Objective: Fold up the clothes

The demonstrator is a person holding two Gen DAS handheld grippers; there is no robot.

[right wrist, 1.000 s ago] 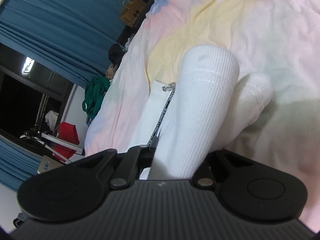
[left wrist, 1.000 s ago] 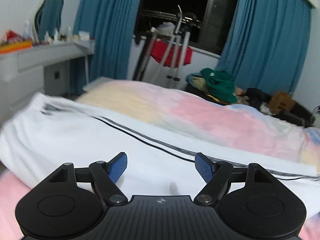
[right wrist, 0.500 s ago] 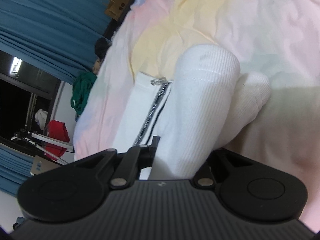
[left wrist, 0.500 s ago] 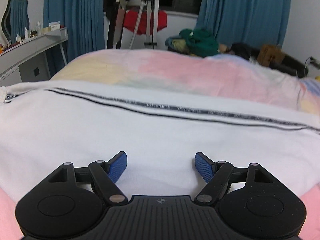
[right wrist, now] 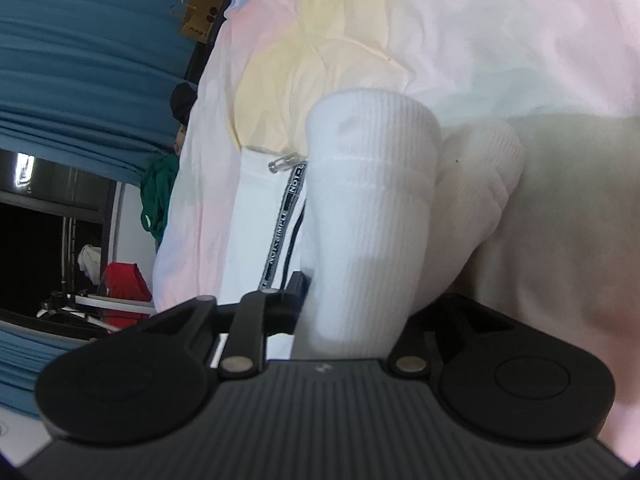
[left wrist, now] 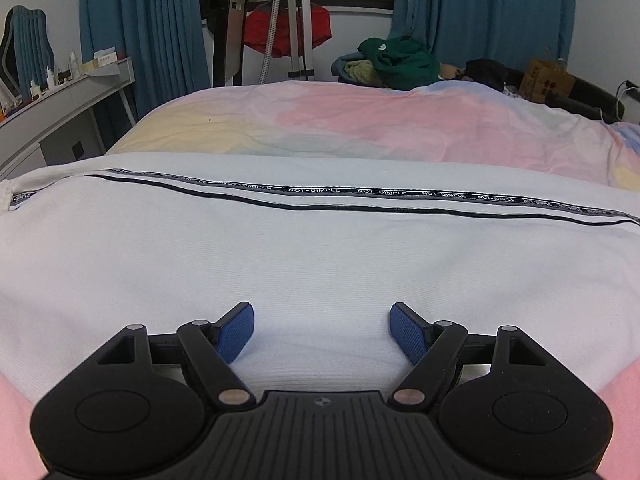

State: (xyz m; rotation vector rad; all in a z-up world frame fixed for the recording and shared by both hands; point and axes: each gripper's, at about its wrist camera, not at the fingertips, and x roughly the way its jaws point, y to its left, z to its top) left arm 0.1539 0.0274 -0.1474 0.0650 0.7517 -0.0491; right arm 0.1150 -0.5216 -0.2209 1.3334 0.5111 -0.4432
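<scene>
White trousers (left wrist: pixel 312 264) lie flat across the bed (left wrist: pixel 360 120): soft, light, limp knit, likely to sag; take by the ribbed cuff (right wrist: pixel 372 168) or hem. Left gripper (left wrist: pixel 322 330) hovers spread, empty. Right gripper (right wrist: pixel 352 304) is opening around the cuff.

It's a home bedroom: a bed (left wrist: pixel 400 128) under a pastel pink and yellow cover fills the middle. Far behind hang teal curtains (left wrist: pixel 140 24) at a dark window, with a cluttered dressing table (left wrist: pixel 68 96) and mirror (left wrist: pixel 26 48) left.
</scene>
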